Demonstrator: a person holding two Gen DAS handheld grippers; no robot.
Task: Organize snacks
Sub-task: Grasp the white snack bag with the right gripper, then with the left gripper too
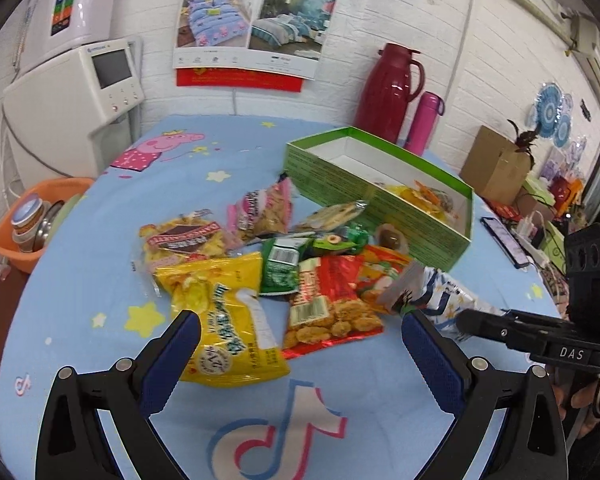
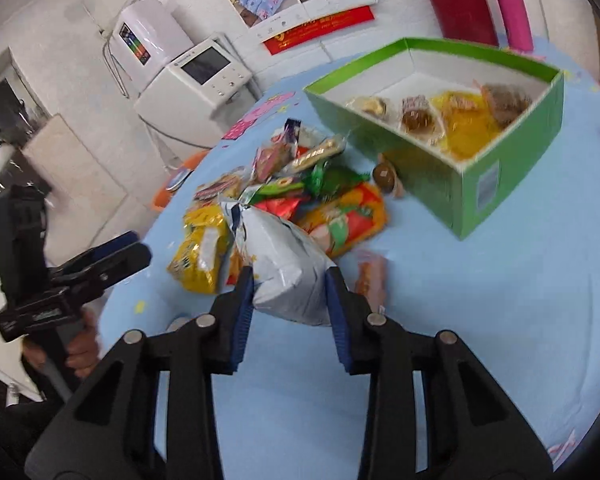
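A heap of snack packets lies on the blue tablecloth (image 1: 340, 392): a yellow bag (image 1: 224, 320), a red bag (image 1: 328, 300), green packets (image 1: 284, 264). My left gripper (image 1: 300, 332) hangs open over the near edge of the heap, holding nothing. My right gripper (image 2: 290, 280) is shut on a white and blue snack bag (image 2: 284, 256), which also shows at the heap's right end (image 1: 444, 300) in the left wrist view. Behind the heap stands a green box (image 2: 500, 168) with several wrapped snacks inside (image 2: 464, 120).
A red thermos (image 1: 392, 88) and a pink bottle (image 1: 426, 120) stand behind the box. A phone (image 1: 504, 240) lies at the table's right edge. An orange basin (image 1: 24, 224) with dishes sits left of the table, and a white appliance (image 1: 76, 92) stands by the wall.
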